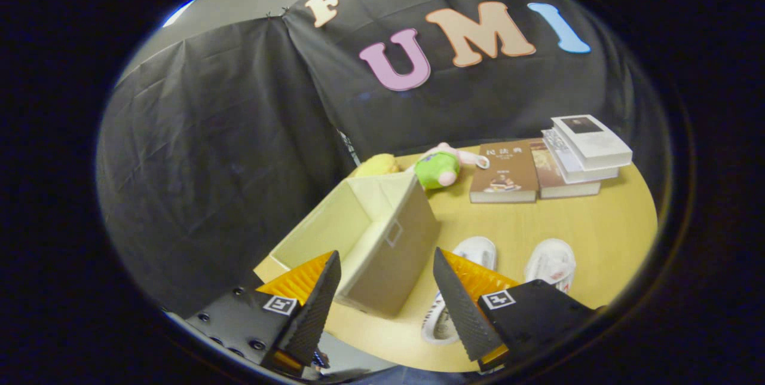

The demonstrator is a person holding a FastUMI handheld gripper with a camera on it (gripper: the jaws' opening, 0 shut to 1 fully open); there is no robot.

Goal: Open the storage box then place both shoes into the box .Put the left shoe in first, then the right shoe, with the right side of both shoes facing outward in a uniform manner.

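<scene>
While gripper (387, 301) gapes, box (382, 235) between fingers

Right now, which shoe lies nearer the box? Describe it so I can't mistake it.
On the round wooden table, find the open beige fabric storage box just ahead of the open gripper. The white sneaker beside its wall is the one, partly behind one finger; the other white sneaker lies farther off.

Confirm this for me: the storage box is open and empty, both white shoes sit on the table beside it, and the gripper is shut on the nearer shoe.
One thing is wrong: the gripper is not shut on a shoe. In the gripper view its fingers stand open, holding nothing. The storage box is open and looks empty, and both white shoes, the nearer shoe and the farther shoe, sit on the table beside it.
</scene>
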